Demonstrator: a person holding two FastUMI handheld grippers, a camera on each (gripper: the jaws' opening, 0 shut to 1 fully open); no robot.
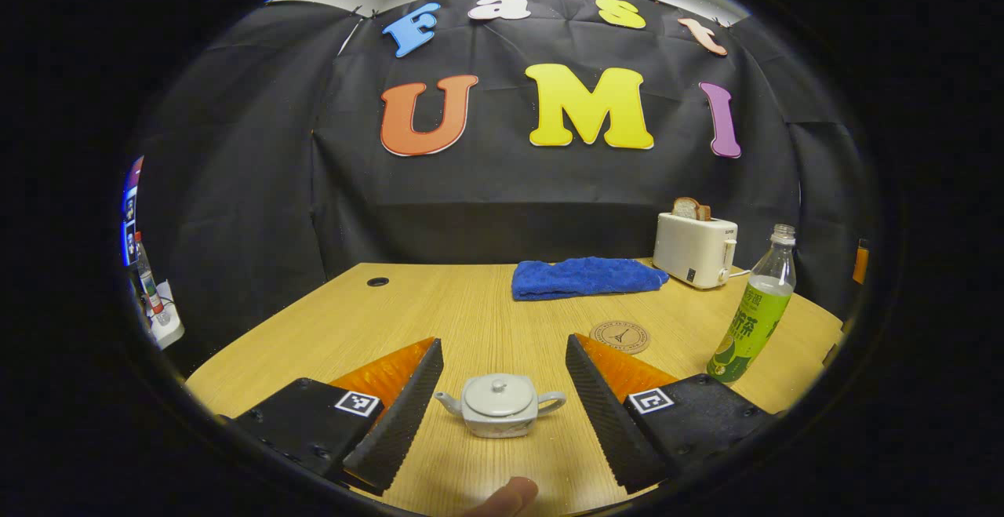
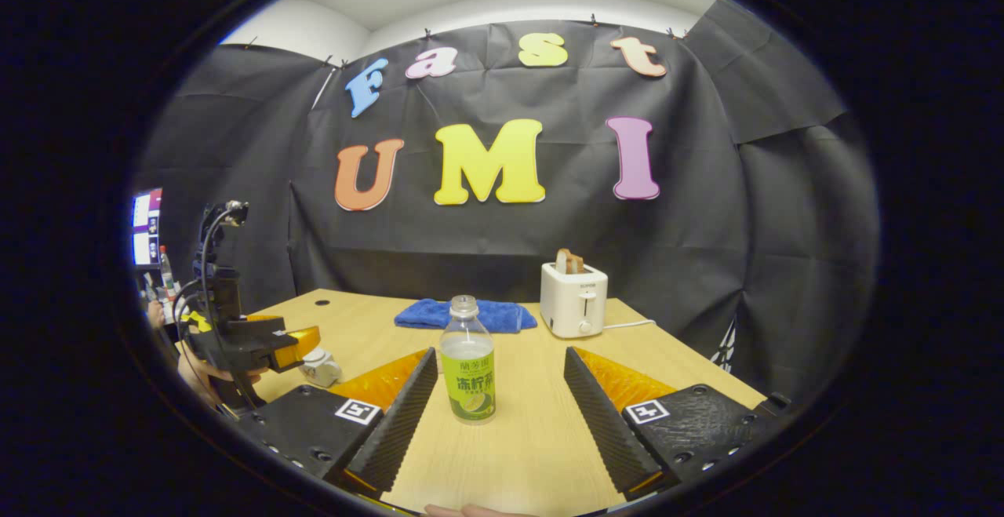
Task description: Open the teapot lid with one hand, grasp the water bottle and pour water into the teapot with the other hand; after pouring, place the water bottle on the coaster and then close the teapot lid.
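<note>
Nothing grasped yet: left hand-held gripper [image 1: 502, 407] was held wide, framing the lidded teapot [image 1: 500, 405] near the worktop [image 1: 471, 305] front edge; right hand-held gripper [image 2: 498, 403] wide around the bottle [image 2: 467, 362]. Judged next: lid knob to be pinched.

The water bottle [image 2: 467, 360], at lower centre of the right gripper view, carries a green label with printed characters. The toaster [image 1: 695, 249] bears a small brand mark too tiny to read. The coaster [image 1: 620, 336] shows a tower emblem ringed by illegible lettering.
</note>
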